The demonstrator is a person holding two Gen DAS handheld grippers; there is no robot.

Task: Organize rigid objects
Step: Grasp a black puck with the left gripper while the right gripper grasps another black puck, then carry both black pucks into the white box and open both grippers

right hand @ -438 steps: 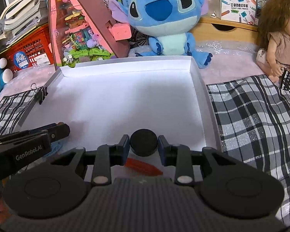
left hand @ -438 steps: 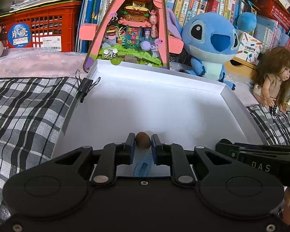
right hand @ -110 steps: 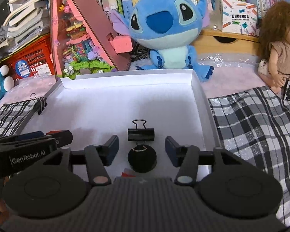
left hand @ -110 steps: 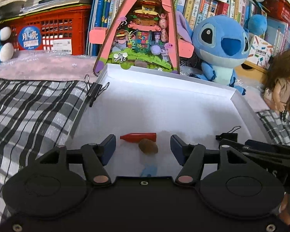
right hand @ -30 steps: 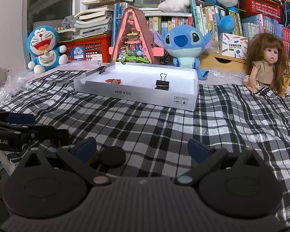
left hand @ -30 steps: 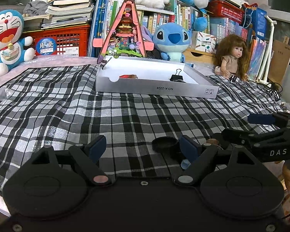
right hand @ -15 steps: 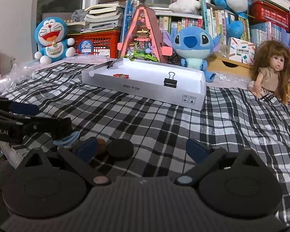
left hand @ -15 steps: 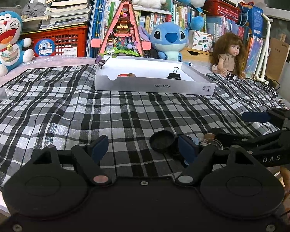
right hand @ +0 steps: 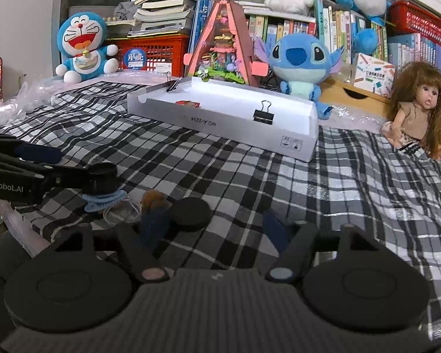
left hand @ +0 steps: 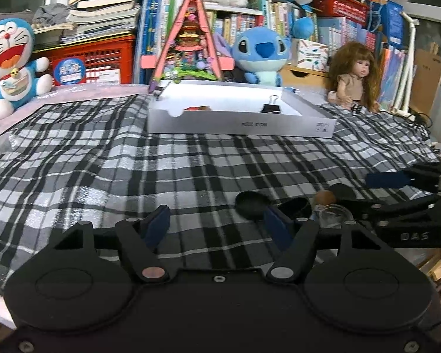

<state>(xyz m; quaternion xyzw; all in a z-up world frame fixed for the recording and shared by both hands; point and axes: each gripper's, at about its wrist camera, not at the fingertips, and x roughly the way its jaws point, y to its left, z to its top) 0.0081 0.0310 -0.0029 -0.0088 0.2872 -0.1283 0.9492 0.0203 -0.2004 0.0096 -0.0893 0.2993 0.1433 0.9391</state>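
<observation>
Both grippers are open and empty, low over the near edge of the plaid cloth. Between and just ahead of my left gripper (left hand: 216, 225) lies a black round lid (left hand: 251, 204), with a second black lid (left hand: 297, 207), a small glass jar (left hand: 335, 214) and a brown nut (left hand: 323, 197) to its right. In the right wrist view my right gripper (right hand: 214, 226) has a black lid (right hand: 191, 210) near its left finger, beside the brown nut (right hand: 154, 197), a blue clip (right hand: 101, 200) and another black lid (right hand: 103, 178). The white box (left hand: 241, 123) holds a red piece (left hand: 195, 108) and a binder clip (left hand: 270, 107).
The white box (right hand: 220, 117) stands far across the plaid cloth (right hand: 338, 182). Behind it are a pink triangular toy house (right hand: 226, 44), a Stitch plush (right hand: 300, 61), a Doraemon plush (right hand: 82, 47), a red crate (left hand: 94, 61) and a doll (right hand: 417, 106). The cloth's edge drops off at my left.
Both grippers have drifted slightly forward and left over the small items near the cloth's front edge. Both stay open. Nothing has been picked up.
</observation>
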